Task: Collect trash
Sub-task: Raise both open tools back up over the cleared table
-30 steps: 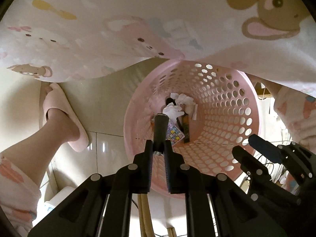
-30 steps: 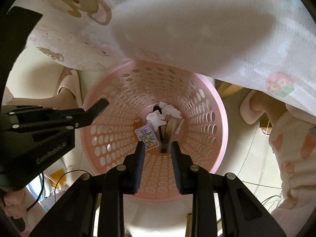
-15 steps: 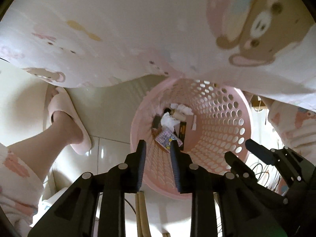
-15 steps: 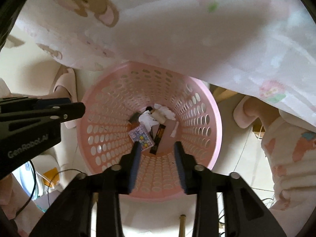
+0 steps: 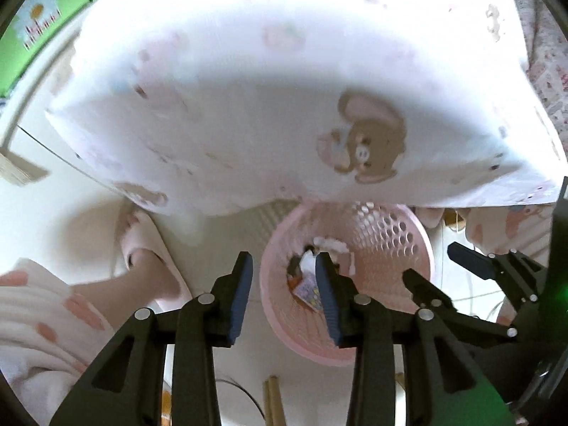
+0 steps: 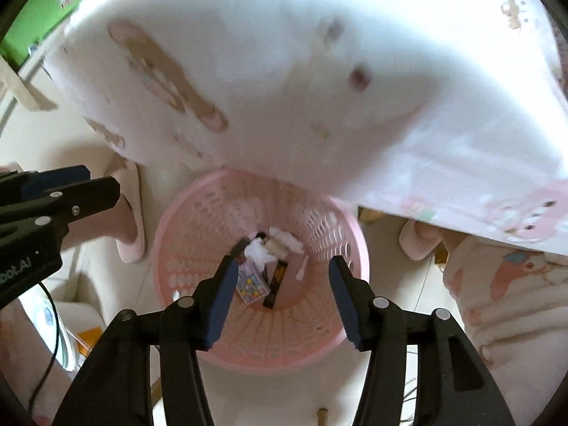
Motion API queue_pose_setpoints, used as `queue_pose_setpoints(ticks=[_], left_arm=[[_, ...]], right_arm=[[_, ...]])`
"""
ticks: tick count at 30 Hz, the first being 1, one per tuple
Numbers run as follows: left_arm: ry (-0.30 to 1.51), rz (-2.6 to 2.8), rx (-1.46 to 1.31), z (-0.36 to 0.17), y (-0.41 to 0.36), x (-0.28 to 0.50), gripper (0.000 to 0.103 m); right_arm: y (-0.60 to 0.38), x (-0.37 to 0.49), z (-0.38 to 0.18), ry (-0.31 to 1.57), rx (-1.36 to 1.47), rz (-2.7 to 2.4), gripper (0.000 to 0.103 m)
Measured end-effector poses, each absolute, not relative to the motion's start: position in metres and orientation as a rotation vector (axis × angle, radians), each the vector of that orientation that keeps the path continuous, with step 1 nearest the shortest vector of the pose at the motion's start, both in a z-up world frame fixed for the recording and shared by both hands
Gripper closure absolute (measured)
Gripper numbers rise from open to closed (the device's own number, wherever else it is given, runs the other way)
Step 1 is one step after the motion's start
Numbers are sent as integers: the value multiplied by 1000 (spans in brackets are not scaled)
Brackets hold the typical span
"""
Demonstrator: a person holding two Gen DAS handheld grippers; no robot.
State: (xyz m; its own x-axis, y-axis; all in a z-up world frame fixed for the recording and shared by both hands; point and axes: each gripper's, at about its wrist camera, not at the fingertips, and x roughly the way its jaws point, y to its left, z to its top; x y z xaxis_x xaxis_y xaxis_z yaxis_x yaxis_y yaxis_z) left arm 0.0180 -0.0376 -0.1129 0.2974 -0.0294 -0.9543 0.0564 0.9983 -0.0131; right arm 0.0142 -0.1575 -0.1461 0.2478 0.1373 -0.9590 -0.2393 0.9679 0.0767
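Observation:
A pink perforated basket (image 6: 184,248) (image 5: 408,234) stands on the pale floor below both grippers. At its bottom lie crumpled white tissues (image 6: 261,252), a colourful patterned packet (image 6: 250,285), a dark wrapper (image 6: 277,284) and other scraps. My left gripper (image 5: 284,264) points down above the basket's left rim, its jaws opening with nothing between them. Directly over the basket, my right gripper (image 6: 282,266) hangs with its jaws opening too, empty. Each gripper shows in the other's view, the right one (image 5: 431,264) and the left one (image 6: 103,181).
A white cloth with bear prints (image 5: 362,149) (image 6: 319,71) overhangs the basket's far side. A person's feet in pink slippers (image 5: 142,245) (image 6: 131,220) (image 6: 419,245) stand on either side of the basket. Cables and small clutter lie at the lower left floor (image 6: 53,330).
Both grippers have risen away from the basket and opened. The dark object the left gripper held a second ago is gone from its jaws. The basket looks smaller now.

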Motion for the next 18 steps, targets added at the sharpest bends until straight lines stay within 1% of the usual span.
queue_pose_setpoints(ticks=[3, 5, 7, 9, 11, 12, 13, 15, 18], left_arm=[[1203, -64, 24, -96, -35, 15, 59], [1162, -79, 8, -84, -32, 12, 55], [1118, -78, 18, -73, -31, 9, 48], [1065, -58, 51, -63, -31, 4, 33], [1023, -49, 48, -54, -29, 1, 26], [1006, -51, 36, -49, -27, 0, 25], [990, -53, 24, -45, -24, -1, 24], [943, -37, 18, -35, -22, -4, 18], [879, -4, 16, -23, -17, -7, 11]], right_arm=[[-161, 8, -127, 1236, -70, 269, 43], [-164, 5, -113, 1184, -88, 275, 39], [-167, 1, -101, 1130, -104, 260, 39], [-173, -3, -87, 1075, -76, 273, 39], [-178, -7, -72, 1025, -38, 285, 38], [-179, -9, -67, 1003, -27, 287, 37], [-181, -12, -60, 975, -15, 285, 34], [-186, -17, -46, 906, 2, 273, 31], [-195, -24, -28, 820, 11, 240, 22]])
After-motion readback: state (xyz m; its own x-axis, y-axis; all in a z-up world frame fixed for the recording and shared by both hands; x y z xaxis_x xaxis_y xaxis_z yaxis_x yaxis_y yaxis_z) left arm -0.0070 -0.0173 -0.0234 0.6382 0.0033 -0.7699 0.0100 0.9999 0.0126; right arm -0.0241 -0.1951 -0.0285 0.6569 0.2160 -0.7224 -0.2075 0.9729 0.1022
